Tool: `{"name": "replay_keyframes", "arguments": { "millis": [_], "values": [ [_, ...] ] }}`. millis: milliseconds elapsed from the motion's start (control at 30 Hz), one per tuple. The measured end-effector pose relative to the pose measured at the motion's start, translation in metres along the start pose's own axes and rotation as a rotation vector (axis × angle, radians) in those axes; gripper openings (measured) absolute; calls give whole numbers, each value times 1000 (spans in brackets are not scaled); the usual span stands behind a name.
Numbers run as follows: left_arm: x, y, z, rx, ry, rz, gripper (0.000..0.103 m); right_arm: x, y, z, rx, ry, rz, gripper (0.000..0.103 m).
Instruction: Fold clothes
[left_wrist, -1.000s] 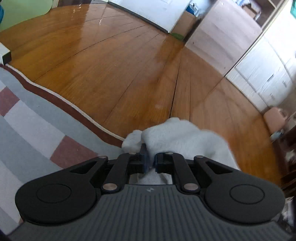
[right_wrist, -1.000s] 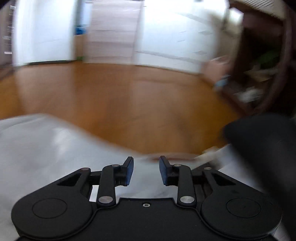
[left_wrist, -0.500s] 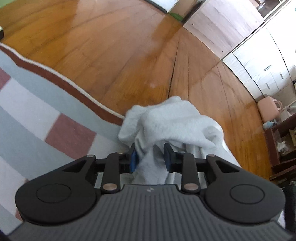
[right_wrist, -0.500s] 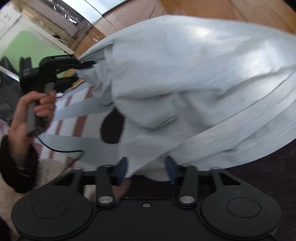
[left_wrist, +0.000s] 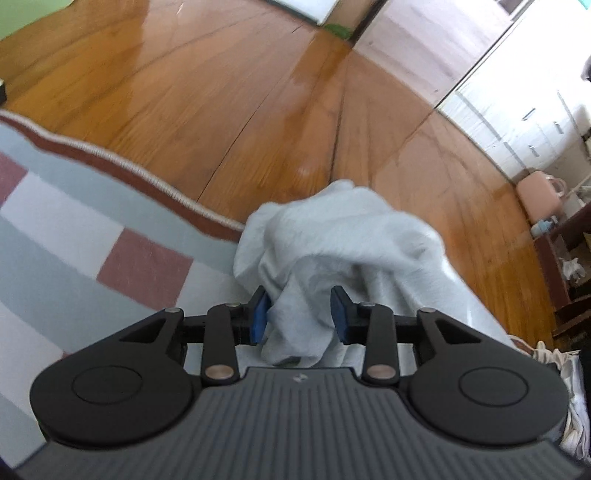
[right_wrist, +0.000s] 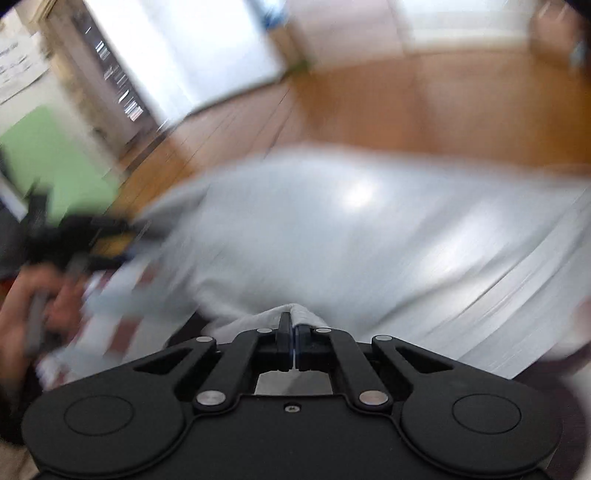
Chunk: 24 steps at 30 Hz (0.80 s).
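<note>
Now | pale grey garment (left_wrist: 343, 240) bunched | left gripper (left_wrist: 300, 317) spread apart | right gripper (right_wrist: 294, 332) pinching it

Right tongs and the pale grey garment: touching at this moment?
Touching. In the right wrist view the right tongs stand shut, with a fold of the pale grey garment pinched between the fingers and bulging just past their tips, despite motion blur.

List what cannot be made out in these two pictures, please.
- Garment type: the light grey cloth is bunched in the left wrist view and motion-blurred in the right wrist view.
- Cloth's near end: hidden under the left gripper.
- How much cloth the right gripper pinches: its shut jaws cover it.
- Rug: cut off by the frame edge.
</note>
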<state>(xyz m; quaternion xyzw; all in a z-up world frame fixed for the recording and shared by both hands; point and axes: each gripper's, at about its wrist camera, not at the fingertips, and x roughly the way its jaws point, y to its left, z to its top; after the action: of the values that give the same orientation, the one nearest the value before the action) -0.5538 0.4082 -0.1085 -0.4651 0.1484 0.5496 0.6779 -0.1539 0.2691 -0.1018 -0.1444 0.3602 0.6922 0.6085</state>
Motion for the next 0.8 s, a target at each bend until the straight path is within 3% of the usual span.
{"name": "replay_keyframes", "arguments": {
  "millis": [133, 267, 400, 433, 500, 567, 633, 700, 800],
  "values": [
    [-7, -6, 3, 15, -40, -47, 37, -46, -25, 40, -81, -184, -277, 2],
    [-11, -13, 4, 36, -74, -82, 47, -85, -44, 66, -83, -333, -510, 2],
    [-7, -19, 4, 57, -57, -102, 59, -88, -66, 68, -175, -336, -716, 2],
    [1, -18, 3, 51, -5, -111, 61, -85, -71, 67, -184, -310, -743, 2],
    [16, -17, 1, 40, 99, -128, 85, -69, -79, 63, -178, -263, -770, 2],
    [35, -13, -5, 5, 222, -167, 87, -52, -85, 60, -186, -219, -759, 2],
    [48, -11, -10, -33, 292, -186, 87, -39, -93, 57, -219, -185, -719, 2],
    [49, -13, -9, -33, 281, -169, 87, -28, -97, 61, -263, -148, -720, 2],
    [49, -17, -6, 2, 259, -125, 87, -39, -104, 74, -207, -173, -674, 2]
  ]
}}
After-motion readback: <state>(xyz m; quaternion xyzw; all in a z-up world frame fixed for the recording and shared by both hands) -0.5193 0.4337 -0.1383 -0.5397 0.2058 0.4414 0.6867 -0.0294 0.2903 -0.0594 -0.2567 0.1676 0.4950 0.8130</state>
